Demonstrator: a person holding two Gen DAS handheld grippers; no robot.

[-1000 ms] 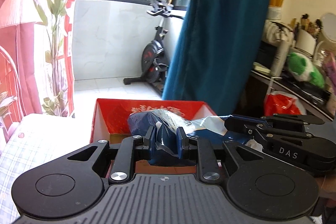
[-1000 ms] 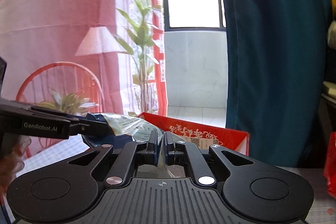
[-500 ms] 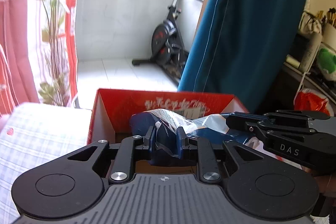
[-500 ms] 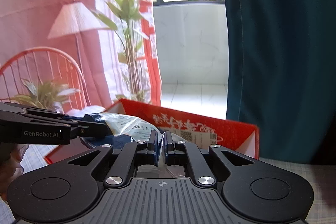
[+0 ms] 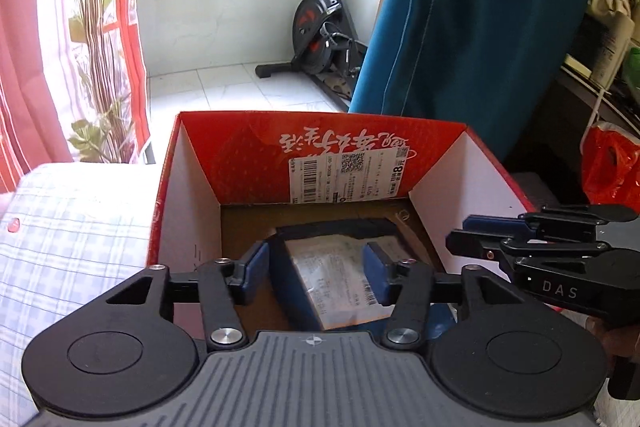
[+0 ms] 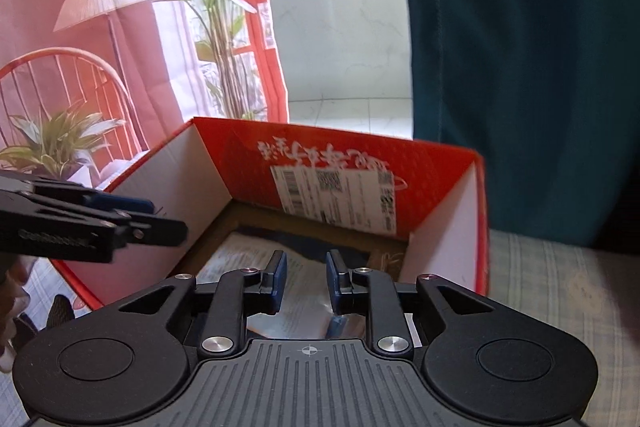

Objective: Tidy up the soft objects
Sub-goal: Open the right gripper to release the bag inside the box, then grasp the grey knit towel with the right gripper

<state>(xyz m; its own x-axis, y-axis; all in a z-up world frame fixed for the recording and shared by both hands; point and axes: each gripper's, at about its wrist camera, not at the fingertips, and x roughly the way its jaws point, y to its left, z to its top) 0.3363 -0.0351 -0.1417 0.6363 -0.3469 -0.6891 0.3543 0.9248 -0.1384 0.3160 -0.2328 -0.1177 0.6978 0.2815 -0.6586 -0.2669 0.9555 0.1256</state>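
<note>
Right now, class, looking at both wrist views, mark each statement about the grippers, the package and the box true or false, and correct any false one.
1. The left gripper is open. True.
2. The blue package lies inside the red box. True.
3. The right gripper is clamped on the package. False: its jaws are apart and hold nothing.
4. The box has a closed lid. False: it is open at the top.
5. An exercise bike stands beyond the box. True.
</note>
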